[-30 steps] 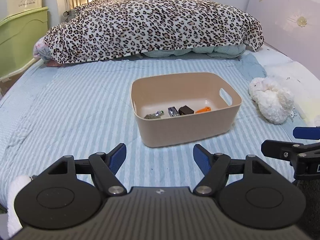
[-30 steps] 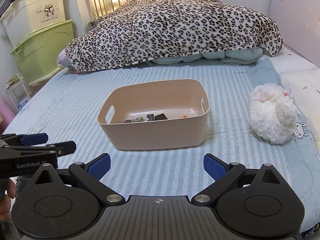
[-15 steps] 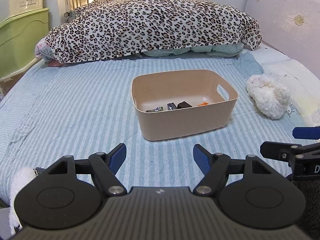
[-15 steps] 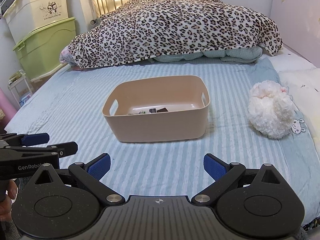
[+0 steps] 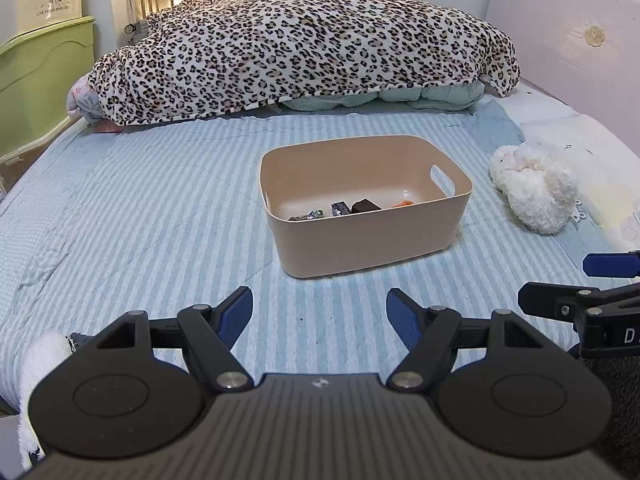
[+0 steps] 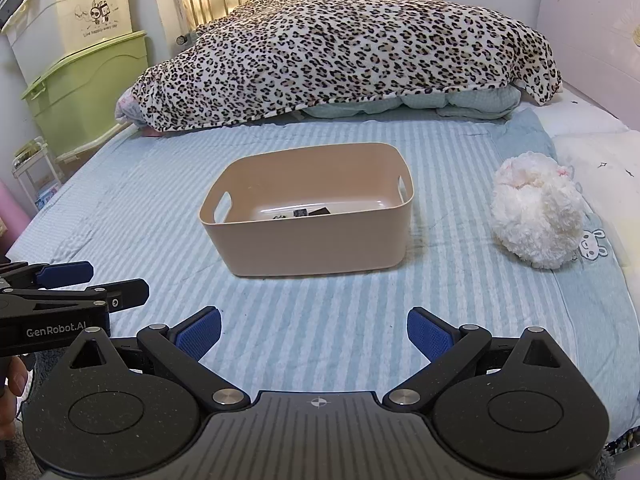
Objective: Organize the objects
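Presently both the left gripper and the right gripper hover spread and empty at the bed's near edge, well short of the beige bin.

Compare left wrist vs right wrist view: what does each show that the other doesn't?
Left wrist only: an orange item in the bin, the bin's right handle slot seen face on, and a flower emblem on the headboard.

Right wrist only: the cream storage box stacked on the green one, a small rack beside them, and the bin's left handle slot.

Both: the tan bin holding small dark items, the white plush toy, the leopard blanket, and the left gripper and right gripper, both open and empty.
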The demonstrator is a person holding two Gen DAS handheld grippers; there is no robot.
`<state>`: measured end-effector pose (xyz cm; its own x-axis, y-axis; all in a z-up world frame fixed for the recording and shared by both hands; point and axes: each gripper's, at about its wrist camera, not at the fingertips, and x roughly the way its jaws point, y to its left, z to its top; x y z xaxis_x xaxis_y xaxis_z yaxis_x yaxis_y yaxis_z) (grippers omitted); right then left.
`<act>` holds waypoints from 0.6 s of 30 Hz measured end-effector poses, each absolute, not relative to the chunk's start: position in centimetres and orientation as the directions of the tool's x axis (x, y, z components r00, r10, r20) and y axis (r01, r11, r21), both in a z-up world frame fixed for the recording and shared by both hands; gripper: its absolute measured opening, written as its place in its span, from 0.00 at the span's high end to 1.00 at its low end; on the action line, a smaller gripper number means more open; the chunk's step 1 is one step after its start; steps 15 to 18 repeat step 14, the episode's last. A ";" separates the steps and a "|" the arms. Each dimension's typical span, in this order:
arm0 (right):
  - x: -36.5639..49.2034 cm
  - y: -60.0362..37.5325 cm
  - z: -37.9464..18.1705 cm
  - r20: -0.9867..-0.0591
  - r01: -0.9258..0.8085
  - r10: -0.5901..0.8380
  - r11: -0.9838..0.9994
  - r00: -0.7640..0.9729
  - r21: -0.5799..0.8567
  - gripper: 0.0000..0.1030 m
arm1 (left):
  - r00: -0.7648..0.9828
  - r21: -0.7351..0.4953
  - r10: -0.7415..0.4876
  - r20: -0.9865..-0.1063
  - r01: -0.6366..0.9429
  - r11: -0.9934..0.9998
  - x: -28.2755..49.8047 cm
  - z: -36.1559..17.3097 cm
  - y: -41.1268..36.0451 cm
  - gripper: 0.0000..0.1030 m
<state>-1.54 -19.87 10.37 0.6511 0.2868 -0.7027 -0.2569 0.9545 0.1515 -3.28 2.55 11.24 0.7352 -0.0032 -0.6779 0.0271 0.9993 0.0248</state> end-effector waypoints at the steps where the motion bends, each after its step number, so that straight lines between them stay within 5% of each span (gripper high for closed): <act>1: -1.5 -19.9 10.4 -0.703 -0.257 0.287 0.954 0.650 0.152 0.02 | 0.735 0.024 -0.004 -0.678 0.027 0.999 -3.3 11.2 2.5 0.28; 18: -1.3 -19.9 10.2 -0.708 -0.257 0.288 0.954 0.644 0.153 0.02 | 0.730 0.019 -0.014 -0.683 0.038 0.999 -3.0 11.1 2.3 0.28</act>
